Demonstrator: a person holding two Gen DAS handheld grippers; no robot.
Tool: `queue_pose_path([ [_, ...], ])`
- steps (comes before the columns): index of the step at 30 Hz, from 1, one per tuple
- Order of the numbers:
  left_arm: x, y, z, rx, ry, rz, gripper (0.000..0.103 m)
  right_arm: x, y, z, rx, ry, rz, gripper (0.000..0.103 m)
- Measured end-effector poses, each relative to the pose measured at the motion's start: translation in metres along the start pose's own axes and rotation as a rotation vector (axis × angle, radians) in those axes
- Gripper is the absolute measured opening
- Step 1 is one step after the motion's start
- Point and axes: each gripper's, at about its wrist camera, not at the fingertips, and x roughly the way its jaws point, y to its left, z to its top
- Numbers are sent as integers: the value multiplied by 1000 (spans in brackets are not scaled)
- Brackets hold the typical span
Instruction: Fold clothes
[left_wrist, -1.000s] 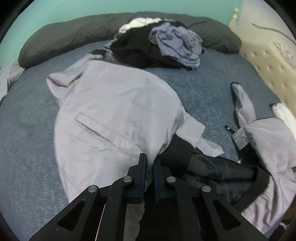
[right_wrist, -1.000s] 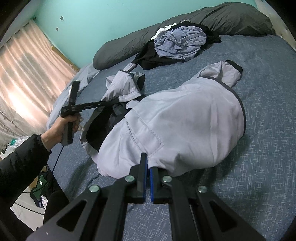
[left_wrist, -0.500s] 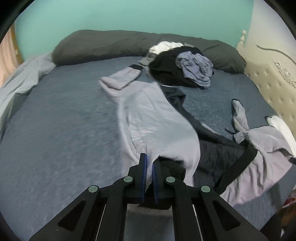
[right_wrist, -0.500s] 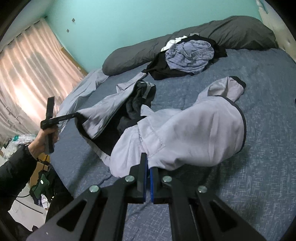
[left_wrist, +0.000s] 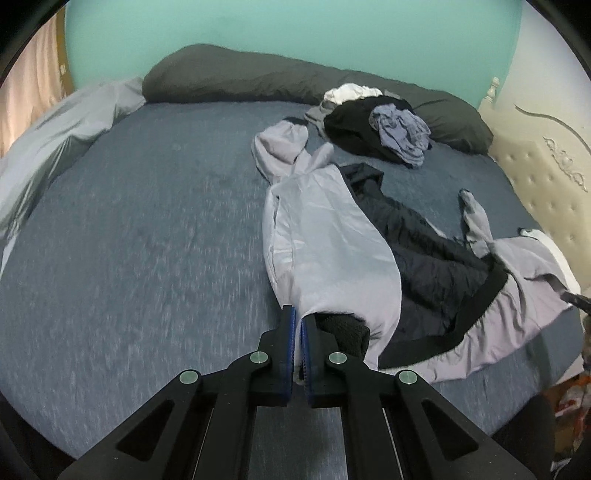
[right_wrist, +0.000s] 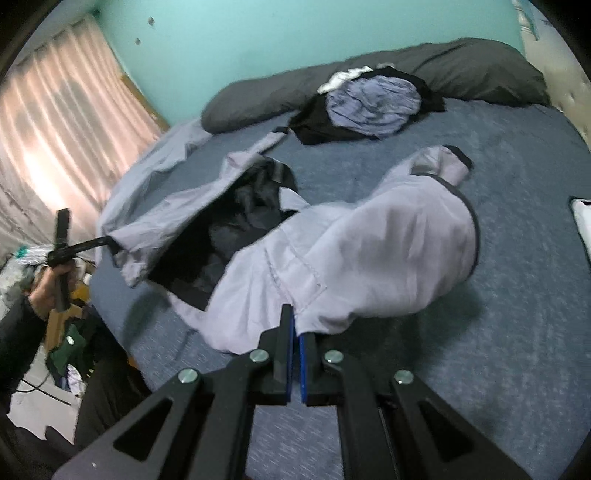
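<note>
- Two grippers hold one grey jacket (right_wrist: 369, 254) over the bed (left_wrist: 147, 240): the left gripper (left_wrist: 298, 321) is clamped on its hem corner, the right gripper (right_wrist: 296, 325) pinched on the opposite hem edge.
- To do this well, I would pull both corners apart evenly until the dark lining (left_wrist: 424, 254) lies flat, then lower it onto bare sheet, away from the clothes pile (left_wrist: 380, 129).
- Motion blur smears the fabric; both sleeves are bunched, and the zip is hidden.
</note>
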Motion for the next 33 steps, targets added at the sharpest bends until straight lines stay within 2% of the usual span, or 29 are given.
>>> queue_pose_path([
  [3,0,1,-18,-5,34,-24,3,-4,-16,-10,29,16,-48,2],
  [10,10,-19,-45,41,86,-46,0,-26,-60,-20,153,-50,-89,2],
  [13,24,-21,-47,32,117,-35,0,-15,-64,-26,158,1,-98,2],
  [18,32,-29,-34,34,104,-25,0,-1,-63,-35,156,78,-141,5],
  [28,44,-64,21,91,57,-34,0,-31,-59,-33,137,48,-142,5],
  [33,57,-82,44,109,51,-38,0,-54,-69,-34,137,4,-184,5],
])
